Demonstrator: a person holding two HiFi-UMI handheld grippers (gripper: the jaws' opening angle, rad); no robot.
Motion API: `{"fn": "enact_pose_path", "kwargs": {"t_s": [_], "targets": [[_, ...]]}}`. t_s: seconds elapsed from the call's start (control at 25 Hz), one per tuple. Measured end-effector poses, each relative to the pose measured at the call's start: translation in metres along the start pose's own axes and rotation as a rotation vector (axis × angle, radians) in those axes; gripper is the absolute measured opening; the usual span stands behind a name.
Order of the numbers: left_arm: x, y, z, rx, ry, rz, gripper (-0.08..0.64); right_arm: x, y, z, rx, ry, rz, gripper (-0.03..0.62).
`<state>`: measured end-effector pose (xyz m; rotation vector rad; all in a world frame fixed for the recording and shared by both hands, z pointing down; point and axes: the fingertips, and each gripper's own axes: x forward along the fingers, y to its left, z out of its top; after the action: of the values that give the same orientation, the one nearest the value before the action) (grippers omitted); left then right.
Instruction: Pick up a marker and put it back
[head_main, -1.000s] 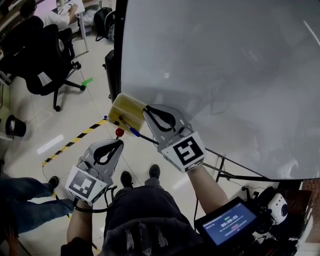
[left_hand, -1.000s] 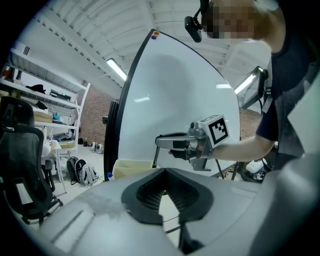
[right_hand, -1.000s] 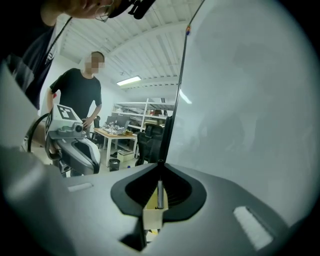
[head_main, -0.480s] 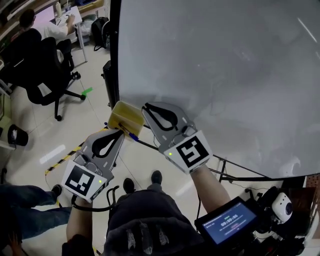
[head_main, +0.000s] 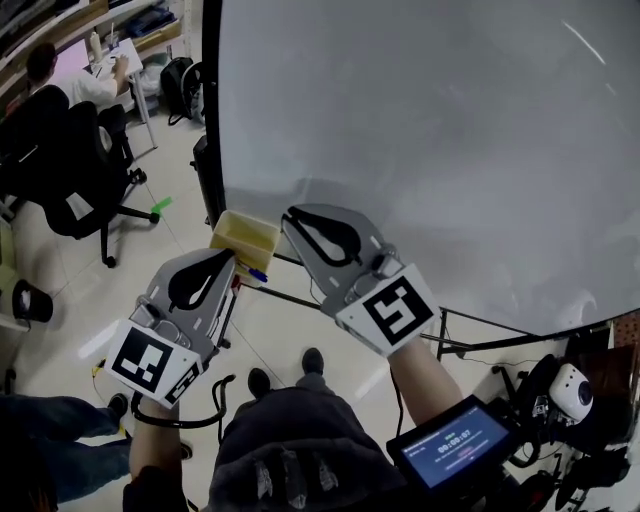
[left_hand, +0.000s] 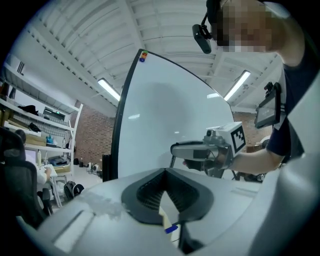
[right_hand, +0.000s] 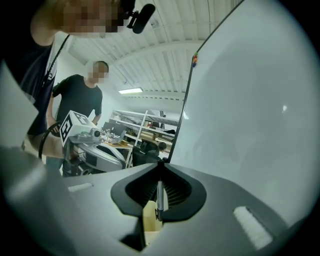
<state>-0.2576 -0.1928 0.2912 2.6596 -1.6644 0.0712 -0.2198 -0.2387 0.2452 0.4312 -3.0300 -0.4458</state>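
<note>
Head view: left gripper and right gripper side by side before the whiteboard, both close to the yellow tray; a blue marker end just beside the tray
Left gripper view: jaws pressed together, empty; blue marker end below them
Right gripper view: jaws clenched on a slim marker, upright, above the yellow tray

The whiteboard is pale grey-white with a black frame, the tray below it is yellow, and the marker shows a blue end. The left gripper and right gripper are light grey with black insides, and each cube bears black-and-white squares. The floor is pale (one green strip).
</note>
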Motion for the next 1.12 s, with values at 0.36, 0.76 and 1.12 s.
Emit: {"fn": "enact_pose_path", "kwargs": {"t_s": [0.36, 0.76, 1.12], "targets": [[-0.002, -0.026, 0.042, 0.057, -0.053, -0.043, 0.006, -0.048, -0.003, 0.029, 0.009, -0.019, -0.092, 0.029], [0.048, -0.158, 0.059, 0.109, -0.068, -0.1, 0.007, -0.196, -0.025, 0.021, 0.034, -0.039, -0.172, 0.029], [0.068, -0.292, 0.051, 0.143, -0.03, -0.102, 0.008, -0.34, -0.028, 0.006, 0.087, -0.034, -0.196, 0.029]]}}
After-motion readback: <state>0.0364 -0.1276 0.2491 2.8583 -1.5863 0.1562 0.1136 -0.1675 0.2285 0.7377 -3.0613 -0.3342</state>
